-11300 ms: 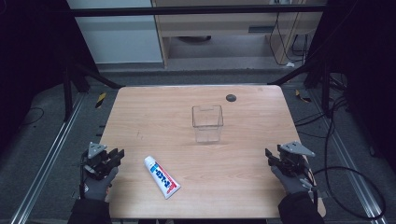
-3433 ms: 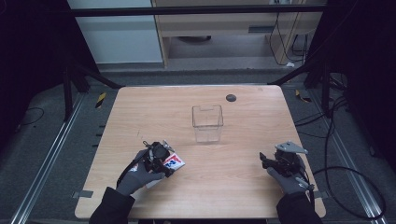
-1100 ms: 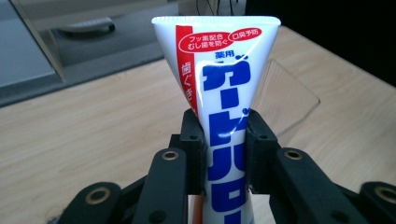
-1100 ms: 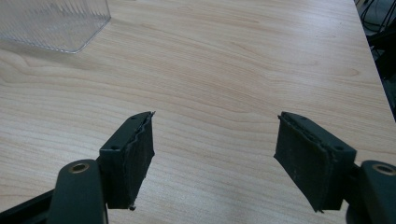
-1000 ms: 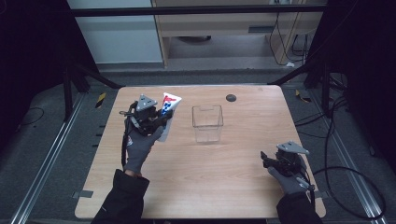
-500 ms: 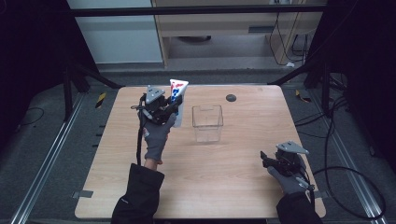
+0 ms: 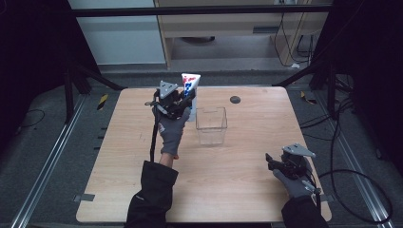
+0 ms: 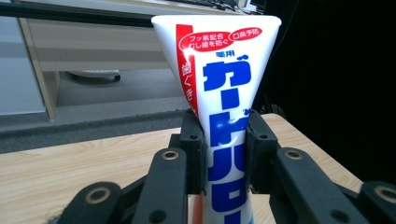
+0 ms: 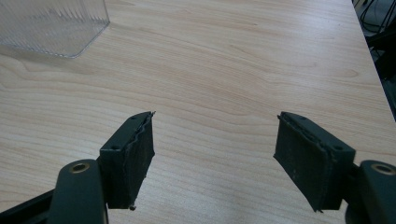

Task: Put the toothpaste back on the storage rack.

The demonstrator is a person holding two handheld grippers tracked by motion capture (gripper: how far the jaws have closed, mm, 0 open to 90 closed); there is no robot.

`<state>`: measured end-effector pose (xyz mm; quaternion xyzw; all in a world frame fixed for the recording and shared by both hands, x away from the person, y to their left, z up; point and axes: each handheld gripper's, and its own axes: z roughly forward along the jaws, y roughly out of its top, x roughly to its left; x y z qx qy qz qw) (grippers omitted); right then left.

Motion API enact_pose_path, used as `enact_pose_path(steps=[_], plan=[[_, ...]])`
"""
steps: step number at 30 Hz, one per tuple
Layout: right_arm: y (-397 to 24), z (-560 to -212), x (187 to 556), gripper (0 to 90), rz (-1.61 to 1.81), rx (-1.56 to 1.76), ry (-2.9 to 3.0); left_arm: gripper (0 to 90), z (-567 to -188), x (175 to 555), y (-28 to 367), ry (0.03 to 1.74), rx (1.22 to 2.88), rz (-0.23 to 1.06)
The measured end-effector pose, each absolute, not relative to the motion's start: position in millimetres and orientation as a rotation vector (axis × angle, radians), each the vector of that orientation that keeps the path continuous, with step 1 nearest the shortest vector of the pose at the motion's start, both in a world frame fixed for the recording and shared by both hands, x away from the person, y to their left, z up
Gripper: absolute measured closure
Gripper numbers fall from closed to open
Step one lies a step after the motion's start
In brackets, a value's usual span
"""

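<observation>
A white toothpaste tube (image 7: 190, 84) with blue and red print stands upright in the air, flat crimped end up, with my left gripper (image 7: 183, 101) shut on its middle. In the left gripper view the tube (image 8: 219, 107) is squeezed between the two black jaws of that gripper (image 8: 225, 156). It hangs just left of a clear square plastic container (image 7: 211, 124) standing at the table's middle. My right gripper (image 7: 278, 164) rests low at the table's front right, open and holding nothing; its wide-apart jaws (image 9: 215, 151) hover over bare wood, with the container's corner (image 9: 56, 28) at top left.
A small dark round object (image 7: 235, 99) lies on the wooden table (image 7: 123, 180) behind the container. Black frame posts stand at the table's far corners, and cables trail on the floor at right. Cabinets stand beyond the far edge.
My left gripper picked the tube up from the table's front left, carried it back and right, and turned it upright beside the container. The right gripper has stayed put.
</observation>
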<state>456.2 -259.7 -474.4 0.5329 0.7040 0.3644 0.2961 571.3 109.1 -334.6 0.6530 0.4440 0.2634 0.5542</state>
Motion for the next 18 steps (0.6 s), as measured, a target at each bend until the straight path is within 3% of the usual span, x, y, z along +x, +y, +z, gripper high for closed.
enact_pose_path(steps=[18], plan=[[-261, -474, 456, 28.1, 0.974, 1.419, 1.864, 72.5, -353, 589, 68, 1.022, 1.585, 0.598]])
